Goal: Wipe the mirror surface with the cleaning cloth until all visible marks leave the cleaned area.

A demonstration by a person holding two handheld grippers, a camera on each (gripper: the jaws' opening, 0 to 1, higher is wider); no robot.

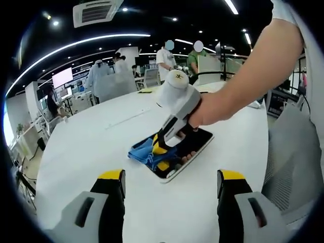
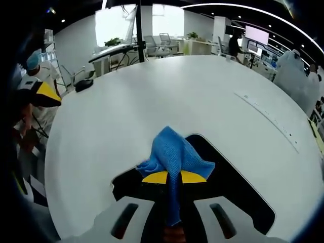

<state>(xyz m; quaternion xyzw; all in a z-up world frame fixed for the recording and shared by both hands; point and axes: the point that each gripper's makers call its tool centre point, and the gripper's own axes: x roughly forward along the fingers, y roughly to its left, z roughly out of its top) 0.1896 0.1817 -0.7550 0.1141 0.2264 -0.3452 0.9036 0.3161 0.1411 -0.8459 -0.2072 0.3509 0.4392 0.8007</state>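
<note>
While the right gripper [image 2: 174, 177] is pinching the blue cleaning cloth [image 2: 174, 154] tight between its yellow-tipped jaws and pressing it onto the dark mirror [image 2: 233, 177], the cloth is bunching softly, so it looks light and limp and best held by a gathered fold. Farther off, the left gripper [image 1: 172, 177] is hovering wide and empty above the white table [image 1: 101, 136], and the thin glossy mirror [image 1: 195, 144] lying flat there probably needs gentle pressure, being fragile and apt to slide.

Open office around a white round table [image 2: 152, 101]; ceiling light strips [image 1: 76, 45] above; desks beyond it.
</note>
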